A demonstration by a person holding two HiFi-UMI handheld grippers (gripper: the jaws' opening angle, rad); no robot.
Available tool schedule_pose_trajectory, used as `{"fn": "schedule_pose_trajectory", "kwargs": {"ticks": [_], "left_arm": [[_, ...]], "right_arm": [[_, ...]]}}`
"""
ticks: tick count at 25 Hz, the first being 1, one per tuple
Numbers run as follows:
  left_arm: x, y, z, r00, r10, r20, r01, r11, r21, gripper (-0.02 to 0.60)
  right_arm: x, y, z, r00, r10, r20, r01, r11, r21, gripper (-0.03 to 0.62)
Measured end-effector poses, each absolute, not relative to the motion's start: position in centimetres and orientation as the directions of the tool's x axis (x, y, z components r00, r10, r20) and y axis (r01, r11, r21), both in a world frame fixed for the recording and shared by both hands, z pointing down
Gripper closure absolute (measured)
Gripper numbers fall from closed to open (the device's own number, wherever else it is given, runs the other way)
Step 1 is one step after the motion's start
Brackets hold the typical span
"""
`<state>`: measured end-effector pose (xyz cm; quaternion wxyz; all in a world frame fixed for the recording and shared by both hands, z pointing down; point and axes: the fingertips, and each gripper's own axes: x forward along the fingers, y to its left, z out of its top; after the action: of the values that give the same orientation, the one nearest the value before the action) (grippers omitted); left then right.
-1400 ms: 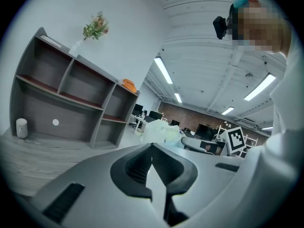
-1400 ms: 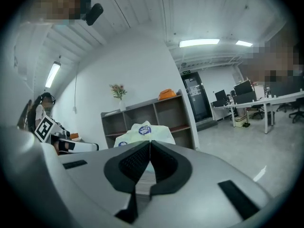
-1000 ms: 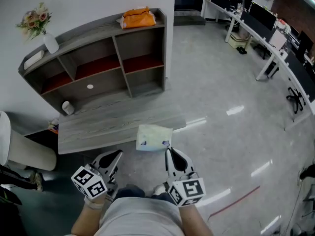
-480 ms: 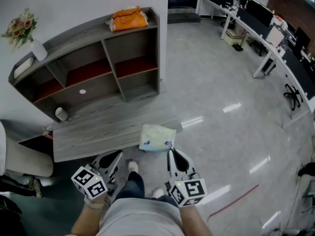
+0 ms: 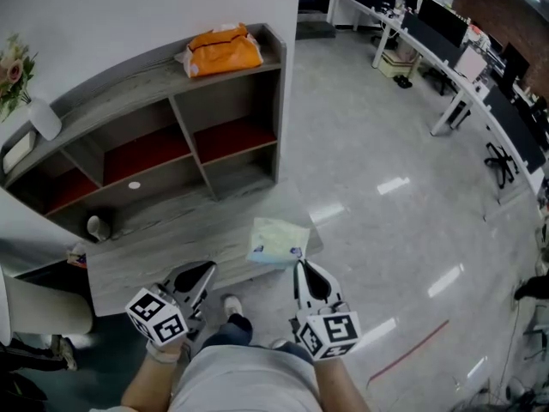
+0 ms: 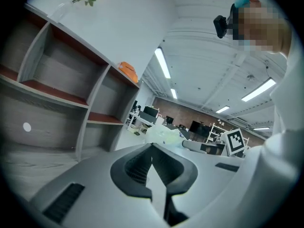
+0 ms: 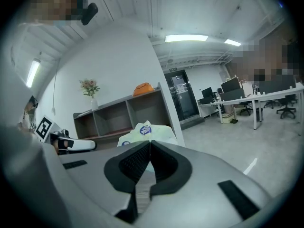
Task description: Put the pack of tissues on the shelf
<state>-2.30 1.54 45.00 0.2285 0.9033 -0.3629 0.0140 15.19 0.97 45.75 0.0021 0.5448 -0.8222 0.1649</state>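
Observation:
The pack of tissues [image 5: 277, 239], pale green with blue marks, hangs in front of me over the near right end of a low grey bench [image 5: 163, 251]. My right gripper [image 5: 297, 263] is shut on its near edge; in the right gripper view the pack [image 7: 145, 131] sticks up just past the closed jaws [image 7: 149, 144]. My left gripper [image 5: 205, 271] is shut with nothing in it and sits to the left of the pack [image 6: 164, 134]. The grey shelf [image 5: 176, 123] with red boards stands beyond the bench against the white wall.
An orange bag [image 5: 221, 50] lies on the shelf's top right end. A white vase with flowers [image 5: 39, 114] stands at its top left. A white cup [image 5: 97, 227] sits low at the left. Desks and chairs [image 5: 463, 67] line the far right of the glossy floor.
The view has moved closer to the shelf, which now sits larger and lower left. The pack stays in my right gripper; both grippers keep their places before me.

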Motion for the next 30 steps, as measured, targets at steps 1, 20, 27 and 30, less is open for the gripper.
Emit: {"fn": "schedule_pose_trajectory", "kwargs": {"ticks": [1,20,27,30], "left_arm": [[-2.7,0.6,44.9,0.743,-0.642,0.189,-0.655,-0.639,0.403,0.566],[-10.4,-10.0,44.0,0.807,-0.568,0.161,-0.581,-0.716,0.387,0.566],[-11.8,-12.2,43.9,0.761,-0.63,0.157,-0.633,-0.666,0.394,0.566],[-11.6,-13.3,43.7,0.731,-0.666,0.152,-0.661,-0.633,0.404,0.566]], "right_arm": [[14.8,0.0,45.7,-0.397,-0.899,0.184,-0.9,0.342,-0.272,0.574],[5.6,-14.8,43.6,-0.339,-0.933,0.122,-0.925,0.308,-0.222,0.574],[4.3,-19.7,41.6,-0.395,-0.913,0.098,-0.91,0.375,-0.175,0.574],[4.2,-22.0,41.2,-0.426,-0.9,0.09,-0.902,0.414,-0.122,0.574]]}}
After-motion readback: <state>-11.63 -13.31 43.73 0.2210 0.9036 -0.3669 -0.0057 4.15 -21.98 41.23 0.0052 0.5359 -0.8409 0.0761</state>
